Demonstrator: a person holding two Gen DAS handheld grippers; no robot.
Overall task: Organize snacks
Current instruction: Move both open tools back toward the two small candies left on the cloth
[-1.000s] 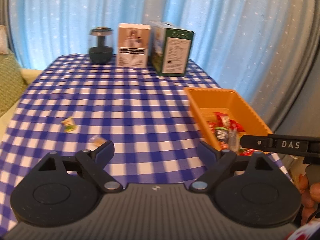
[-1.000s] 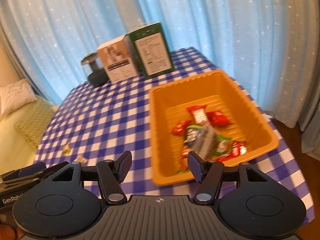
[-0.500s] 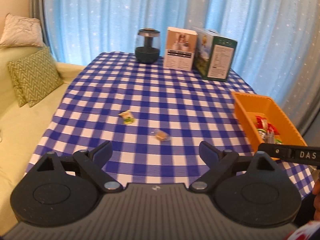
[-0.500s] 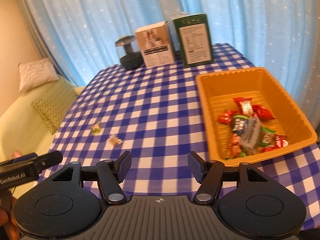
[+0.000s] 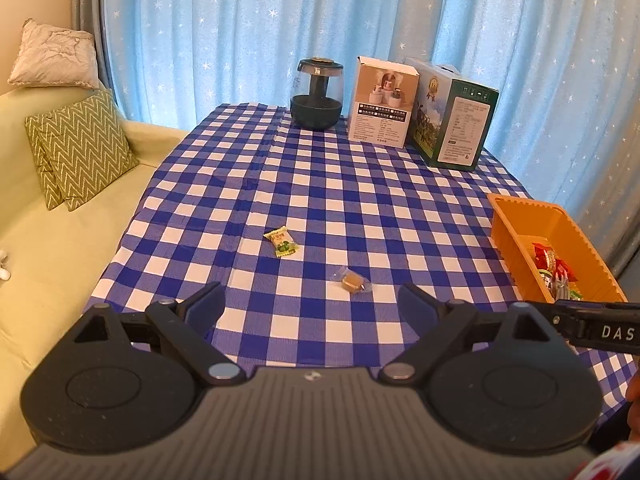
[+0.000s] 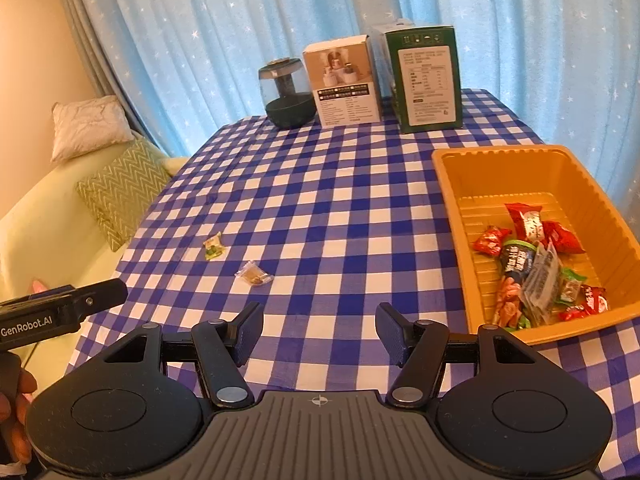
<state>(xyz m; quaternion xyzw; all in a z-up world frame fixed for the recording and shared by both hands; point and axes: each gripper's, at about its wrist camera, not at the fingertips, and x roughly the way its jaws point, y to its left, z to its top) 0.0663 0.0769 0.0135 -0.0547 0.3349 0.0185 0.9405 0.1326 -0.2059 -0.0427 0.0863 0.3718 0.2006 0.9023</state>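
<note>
An orange tray (image 6: 452, 184) on the right of the checked table holds several wrapped snacks (image 6: 528, 256); it also shows in the left wrist view (image 5: 508, 216). Two snacks lie loose on the cloth: a yellow-green packet (image 5: 282, 243) (image 6: 213, 246) and a clear-wrapped brown candy (image 5: 352, 280) (image 6: 254, 274). My left gripper (image 5: 312, 308) is open and empty, held above the near table edge just short of the brown candy. My right gripper (image 6: 319, 330) is open and empty, to the left of the tray's near corner.
At the table's far end stand a dark glass jar (image 5: 317, 94), a white box (image 5: 382, 102) and a green box (image 5: 456, 114). A yellow-green sofa with cushions (image 5: 80, 152) lies left of the table. Blue curtains hang behind.
Both grippers have pulled back and up from the table and swung left; the tray has shifted right in both views and the two loose snacks now sit ahead of the grippers.
</note>
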